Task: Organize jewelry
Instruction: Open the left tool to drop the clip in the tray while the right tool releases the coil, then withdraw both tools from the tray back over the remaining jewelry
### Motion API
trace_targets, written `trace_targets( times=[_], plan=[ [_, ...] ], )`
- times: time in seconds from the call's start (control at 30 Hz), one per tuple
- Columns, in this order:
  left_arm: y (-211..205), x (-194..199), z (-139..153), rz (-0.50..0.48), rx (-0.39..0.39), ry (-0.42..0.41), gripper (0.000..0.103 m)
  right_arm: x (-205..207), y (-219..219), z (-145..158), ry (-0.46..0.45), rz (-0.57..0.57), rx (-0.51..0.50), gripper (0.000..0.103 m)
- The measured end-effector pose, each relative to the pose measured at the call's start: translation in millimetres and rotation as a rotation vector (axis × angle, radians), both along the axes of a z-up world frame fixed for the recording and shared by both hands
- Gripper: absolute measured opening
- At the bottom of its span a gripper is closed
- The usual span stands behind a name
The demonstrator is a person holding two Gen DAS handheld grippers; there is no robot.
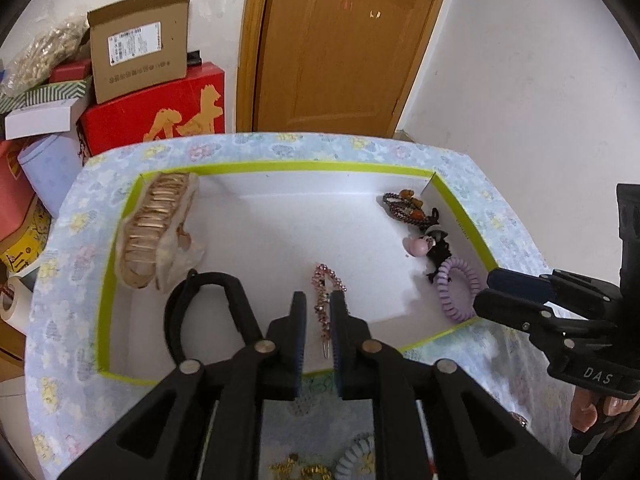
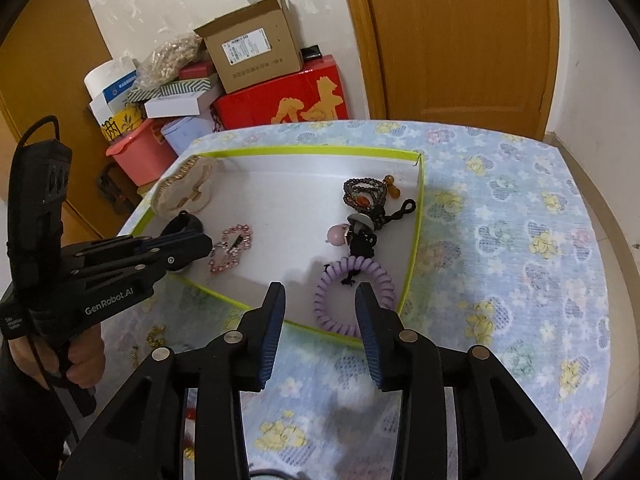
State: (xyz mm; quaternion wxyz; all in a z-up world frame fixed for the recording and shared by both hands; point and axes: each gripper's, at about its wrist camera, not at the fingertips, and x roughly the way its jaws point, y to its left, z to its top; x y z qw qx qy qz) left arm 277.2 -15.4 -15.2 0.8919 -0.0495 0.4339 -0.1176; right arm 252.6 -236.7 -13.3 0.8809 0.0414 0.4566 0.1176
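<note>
Your left gripper (image 1: 319,312) has its fingers nearly together around the pink sparkly hair clip (image 1: 326,304) in the white tray with green edges (image 1: 280,168). Your right gripper (image 2: 320,312) is wide apart, holding nothing, over the purple spiral hair tie (image 2: 354,296). Farther back lies a dark bead bracelet (image 2: 362,194).

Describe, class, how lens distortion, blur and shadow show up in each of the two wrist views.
Left wrist view: fisheye bends the tray edges, dark corners, mostly sharp, left gripper prominent. Right wrist view: same curving, tablecloth smeared with blur near the right gripper, soft shadow beside the purple coil hair tie.
</note>
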Motion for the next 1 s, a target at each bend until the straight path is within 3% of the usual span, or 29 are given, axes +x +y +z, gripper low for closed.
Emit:
trace_targets(
  times=[0.07,0.53,1.0],
  plan=[
    [2.0,-8.8,6.6,0.001,0.0,-0.018,0.021,-7.9,1.5,5.7,-0.015,0.001,-0.003,0.037],
    [18.3,-114.3,37.1,0.038,0.021,-0.089,0.021,-110.9,10.4,36.9,-0.118,-0.016,0.001,0.037],
    [20.0,-205.3,41.1,0.065,0.026,-0.11,0.021,-202.3,10.3,40.3,-0.13,-0.055,-0.002,0.037]
  ],
)
